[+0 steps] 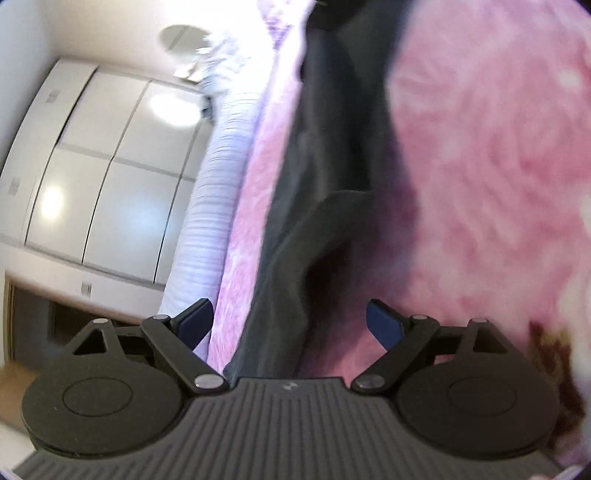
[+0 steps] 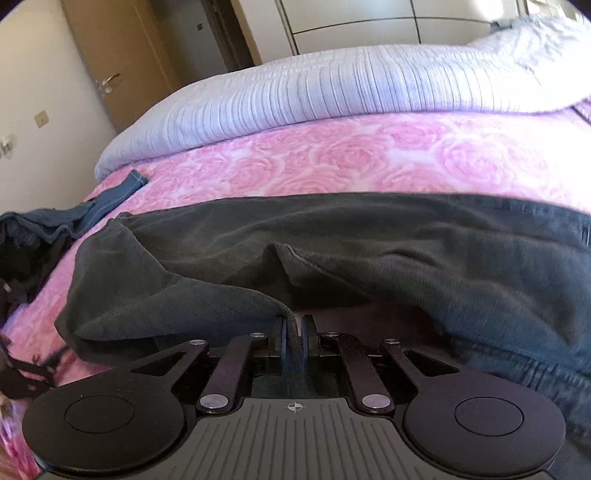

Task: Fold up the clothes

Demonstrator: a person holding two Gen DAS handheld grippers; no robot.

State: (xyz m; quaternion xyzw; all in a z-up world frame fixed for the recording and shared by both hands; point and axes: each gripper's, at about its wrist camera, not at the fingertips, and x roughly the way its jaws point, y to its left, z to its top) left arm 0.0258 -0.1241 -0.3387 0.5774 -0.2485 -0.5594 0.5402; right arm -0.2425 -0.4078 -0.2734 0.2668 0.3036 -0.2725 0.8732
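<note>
Closest to us, between the blue pads of our right tongs (image 2: 294, 332), a pinched edge of the dark grey garment (image 2: 332, 251) is clamped tight, the cloth rising in a ridge from the nip. Our left tongs (image 1: 290, 321) stand wide apart with nothing between them, hanging over the same dark grey garment (image 1: 314, 184), which runs away from them as a long strip.

Beyond the right tongs the garment lies spread across the pink rose-patterned bedspread (image 2: 332, 158), with folds bunched near the grip. Off to the left lies a blue denim piece (image 2: 110, 199), near the garment's end. Farther back sits a ribbed white pillow (image 2: 314, 88) along the bedspread's far edge. Behind it we see white wardrobe doors (image 2: 369, 22) and a wooden door (image 2: 110, 55).
</note>
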